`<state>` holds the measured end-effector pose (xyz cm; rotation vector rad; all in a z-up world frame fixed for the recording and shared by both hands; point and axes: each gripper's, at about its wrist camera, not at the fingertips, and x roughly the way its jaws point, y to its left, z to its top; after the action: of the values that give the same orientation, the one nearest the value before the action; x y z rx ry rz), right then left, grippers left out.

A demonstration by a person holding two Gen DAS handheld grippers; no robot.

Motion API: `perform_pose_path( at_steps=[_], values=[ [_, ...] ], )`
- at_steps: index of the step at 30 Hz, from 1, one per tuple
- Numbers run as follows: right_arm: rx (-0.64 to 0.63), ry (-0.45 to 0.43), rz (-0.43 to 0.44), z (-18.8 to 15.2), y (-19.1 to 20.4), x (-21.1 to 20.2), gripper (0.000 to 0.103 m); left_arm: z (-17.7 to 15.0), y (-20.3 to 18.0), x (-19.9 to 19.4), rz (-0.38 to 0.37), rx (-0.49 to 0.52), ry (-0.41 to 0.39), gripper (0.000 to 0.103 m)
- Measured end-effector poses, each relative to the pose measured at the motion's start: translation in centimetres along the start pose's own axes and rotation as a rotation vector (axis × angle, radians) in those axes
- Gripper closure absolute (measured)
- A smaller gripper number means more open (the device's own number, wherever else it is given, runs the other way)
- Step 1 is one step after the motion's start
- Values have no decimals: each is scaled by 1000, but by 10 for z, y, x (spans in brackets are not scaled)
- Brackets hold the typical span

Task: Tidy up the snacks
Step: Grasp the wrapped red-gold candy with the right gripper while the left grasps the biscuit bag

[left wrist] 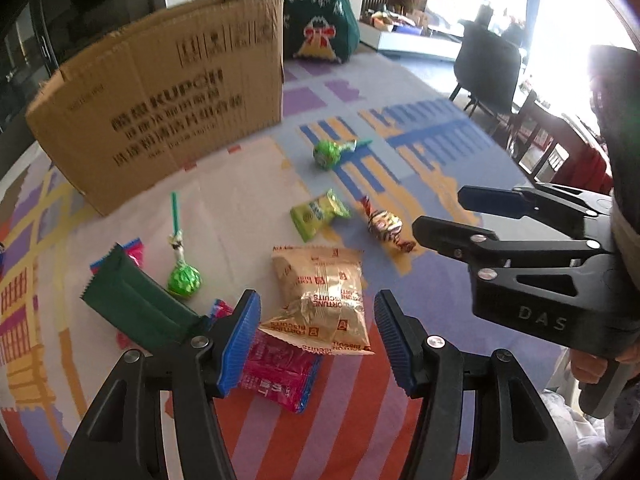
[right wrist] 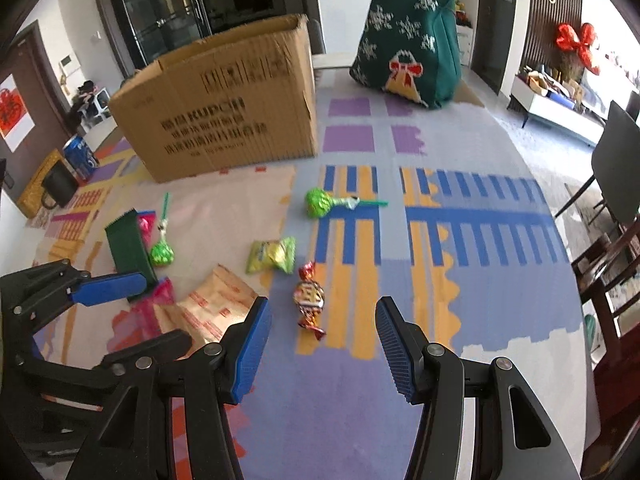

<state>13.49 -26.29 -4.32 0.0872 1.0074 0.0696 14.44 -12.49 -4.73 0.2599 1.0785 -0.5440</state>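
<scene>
Snacks lie scattered on a patterned tablecloth (right wrist: 472, 280) in front of an open cardboard box (left wrist: 160, 112) (right wrist: 224, 108). My left gripper (left wrist: 318, 336) (right wrist: 168, 312) hovers open over a gold biscuit packet (left wrist: 320, 292) (right wrist: 216, 304), its pads clear of it. A pink packet (left wrist: 280, 372) lies under the gold one. My right gripper (right wrist: 322, 340) (left wrist: 440, 214) stands open just short of a twisted foil candy (right wrist: 308, 298) (left wrist: 384, 226), holding nothing. Nearby lie a lime packet (left wrist: 318, 216) (right wrist: 272, 256), two green lollipops (left wrist: 184, 280) (right wrist: 320, 202) and a dark green packet (left wrist: 132, 300) (right wrist: 130, 246).
A green knitted bag (right wrist: 408, 40) stands behind the box to its right. A blue can (right wrist: 80, 156) and a black mug (right wrist: 60, 186) sit at the table's left edge. Dark chairs (right wrist: 616, 168) stand past the right edge.
</scene>
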Motion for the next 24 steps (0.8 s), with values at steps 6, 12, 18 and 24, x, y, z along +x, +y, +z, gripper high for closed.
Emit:
perform_pose_path(
  at_steps=[6,12,18,24],
  values=[
    [6,28,9,-6,-1,11,48,-2,0,20,7,-3,40,45],
    [-5,45,11,-8,1,21,49,2,2,32,-1,-19,54,45],
    [4,56,8,-4,-2,30,54,4,9,40,-6,-50,65,47],
    [-10,64,12,0,0,38,56,5,14,38,-13,-63,47,59]
  ],
)
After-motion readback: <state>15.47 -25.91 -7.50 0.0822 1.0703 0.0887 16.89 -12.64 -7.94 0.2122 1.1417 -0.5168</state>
